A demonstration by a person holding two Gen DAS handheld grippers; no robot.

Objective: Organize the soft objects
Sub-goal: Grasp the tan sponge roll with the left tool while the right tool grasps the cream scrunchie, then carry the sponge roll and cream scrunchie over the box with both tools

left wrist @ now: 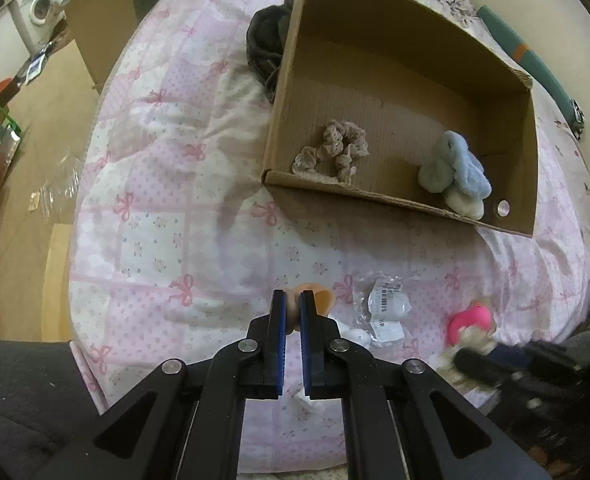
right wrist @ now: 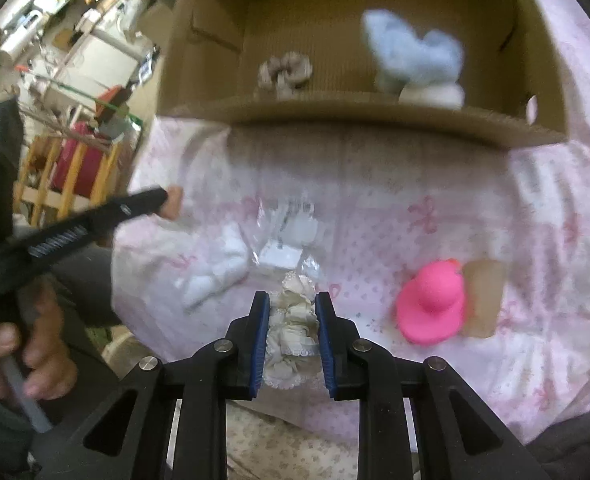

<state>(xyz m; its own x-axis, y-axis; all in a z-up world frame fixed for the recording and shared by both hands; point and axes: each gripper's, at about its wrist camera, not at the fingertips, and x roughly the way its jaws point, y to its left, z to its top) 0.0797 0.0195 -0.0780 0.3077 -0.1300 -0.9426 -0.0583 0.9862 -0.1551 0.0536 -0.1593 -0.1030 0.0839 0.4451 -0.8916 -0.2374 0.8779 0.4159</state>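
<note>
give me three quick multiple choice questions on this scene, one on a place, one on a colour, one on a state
1. Where is the beige scrunchie?
A. inside the cardboard box
B. on the quilt
C. on the floor

2. What colour is the rubber duck on the quilt?
A. yellow
B. pink
C. green

3. What is the right gripper doing?
A. hanging open and empty
B. closed on the blue plush
C. closed on a cream lace scrunchie

Answers: 1 A, it lies on the box floor; 2 B, bright pink body; 3 C, cream lace fills the gap between the jaws.
</note>
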